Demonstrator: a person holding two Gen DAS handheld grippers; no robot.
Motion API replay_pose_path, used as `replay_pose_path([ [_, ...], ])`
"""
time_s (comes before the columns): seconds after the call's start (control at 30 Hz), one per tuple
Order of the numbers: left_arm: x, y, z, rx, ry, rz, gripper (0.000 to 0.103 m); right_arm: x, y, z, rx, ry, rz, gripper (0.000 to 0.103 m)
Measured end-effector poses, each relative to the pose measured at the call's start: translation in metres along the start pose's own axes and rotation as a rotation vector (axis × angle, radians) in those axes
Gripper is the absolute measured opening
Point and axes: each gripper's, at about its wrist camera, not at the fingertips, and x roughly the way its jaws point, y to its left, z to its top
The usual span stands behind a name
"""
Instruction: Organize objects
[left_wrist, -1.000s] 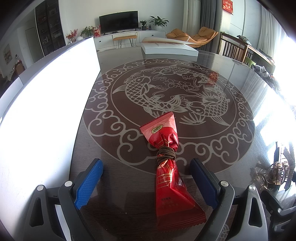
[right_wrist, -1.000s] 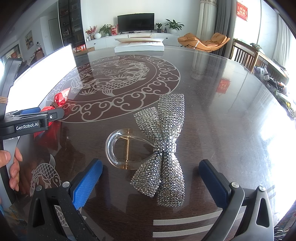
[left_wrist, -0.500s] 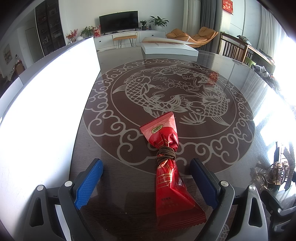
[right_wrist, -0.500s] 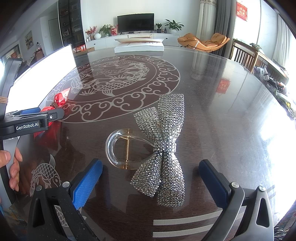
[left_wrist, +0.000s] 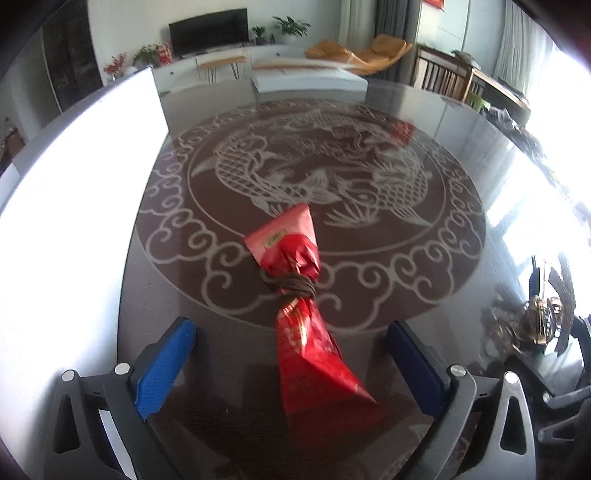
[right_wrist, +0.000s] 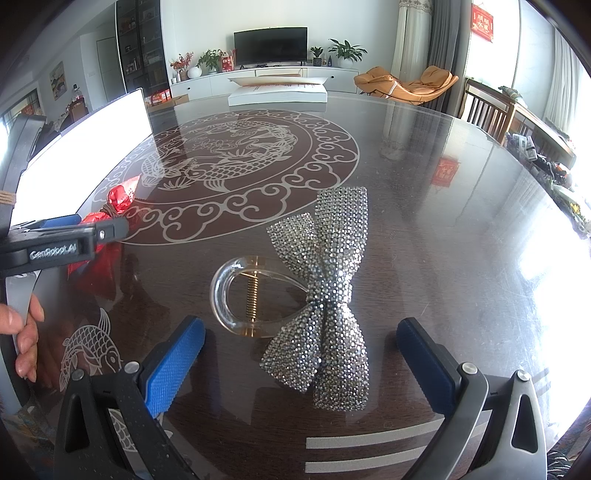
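- Here, on a dark glass-topped table (left_wrist: 461, 155) etched with a pale carp medallion, two sets of hand-held tongs hang over separate objects.
- The left tongs (left_wrist: 291, 354) are opening, blue pads set wide to either side of a red foil packet (left_wrist: 314, 354) that lies flat on the table, neither pad touching it.
- The red foil packet is cinched at its middle by a brown cord (left_wrist: 295, 288), its far end resting on the scrolled border of the medallion.
- The right tongs (right_wrist: 299, 354) stand wide apart, astride a rhinestone bow hair clip (right_wrist: 325, 295) lying on the table nearer the viewer's edge, pads clear of it.
- The bow is fixed to a clear plastic claw with a brass spring.
- In the right wrist view, a hand (right_wrist: 22, 332) grips the left tool at the frame's left edge.
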Motion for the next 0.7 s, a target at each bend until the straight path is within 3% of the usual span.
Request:
replay_pose_path([
  [0.2, -0.002, -0.013, 0.007, 0.049, 0.1, -0.028, 0.103, 0.0, 0.0, 0.0, 0.0, 0.0, 0.0, 0.103],
  [0.37, -0.001, 0.002, 0.022, -0.025, 0.106, -0.092, 0.103, 0.0, 0.0, 0.0, 0.0, -0.001, 0.0, 0.103],
  [0.4, -0.002, 0.002, 0.023, -0.016, 0.089, -0.088, 0.097, 0.0, 0.0, -0.001, 0.0, -0.001, 0.0, 0.103],
  [0.43, -0.004, 0.001, 0.023, 0.01, 0.068, -0.062, 0.075, 0.0, 0.0, -0.001, 0.0, -0.001, 0.0, 0.103],
  [0.47, -0.004, -0.002, 0.023, 0.049, 0.045, -0.022, 0.062, 0.0, 0.0, -0.001, 0.0, 0.0, 0.0, 0.103],
  [0.5, -0.008, -0.003, 0.023, 0.073, 0.018, -0.044, 0.035, 0.0, 0.001, -0.001, 0.0, 0.0, 0.0, 0.103],
  [0.53, -0.009, -0.002, 0.024, 0.068, 0.013, -0.046, 0.019, 0.001, 0.0, 0.0, 0.0, 0.001, 0.001, 0.103],
  [0.7, -0.02, -0.004, 0.009, 0.04, 0.003, -0.145, 0.018, 0.004, -0.001, 0.006, -0.017, 0.03, 0.018, 0.103],
])
